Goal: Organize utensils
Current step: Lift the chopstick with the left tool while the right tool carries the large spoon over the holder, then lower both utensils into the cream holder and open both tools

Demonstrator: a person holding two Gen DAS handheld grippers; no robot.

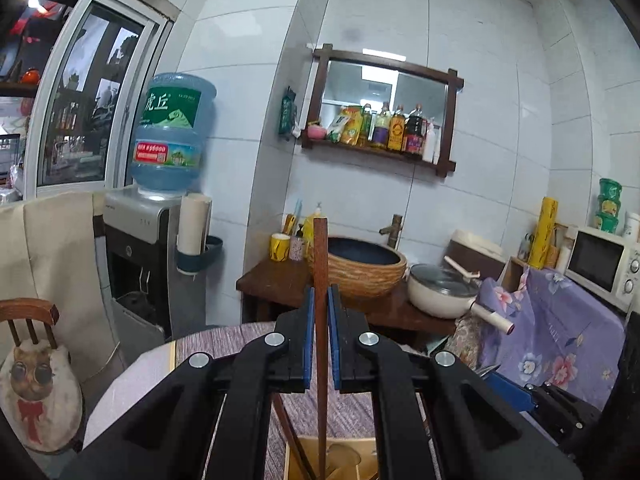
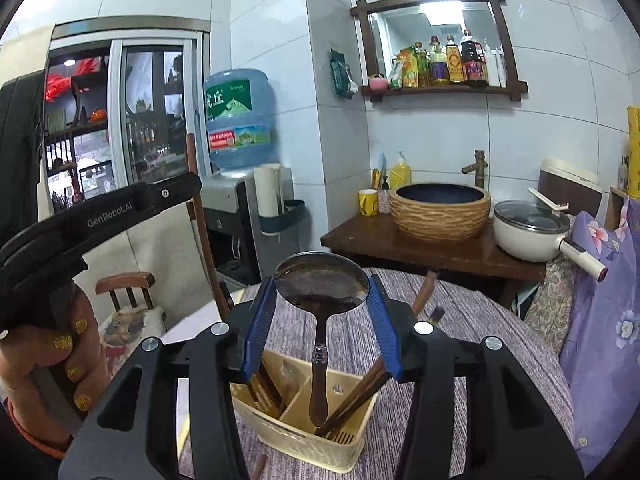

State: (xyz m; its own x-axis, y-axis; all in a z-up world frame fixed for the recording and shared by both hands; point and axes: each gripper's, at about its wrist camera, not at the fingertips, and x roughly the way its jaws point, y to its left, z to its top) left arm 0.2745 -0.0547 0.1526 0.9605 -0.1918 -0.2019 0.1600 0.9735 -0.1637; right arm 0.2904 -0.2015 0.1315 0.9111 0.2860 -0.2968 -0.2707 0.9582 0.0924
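While a dark wooden chopstick [image 1: 320, 280] is pinched upright between the pressed-together fingers of the left gripper [image 1: 320, 300], a metal ladle [image 2: 320, 288] is clamped by its bowl between the fingers of the right gripper [image 2: 321, 294], handle hanging down. Both are held above a cream utensil caddy [image 2: 304, 432] set on the bench [image 2: 480, 340] near its front edge; more chopsticks [image 2: 360, 396] are leaned in its compartments.

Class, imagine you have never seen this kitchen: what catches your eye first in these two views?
The right gripper clamps a metal ladle by its bowl above a cream utensil caddy on the table. The left gripper pinches an upright wooden chopstick. Behind, a blue water jug tops the dispenser.
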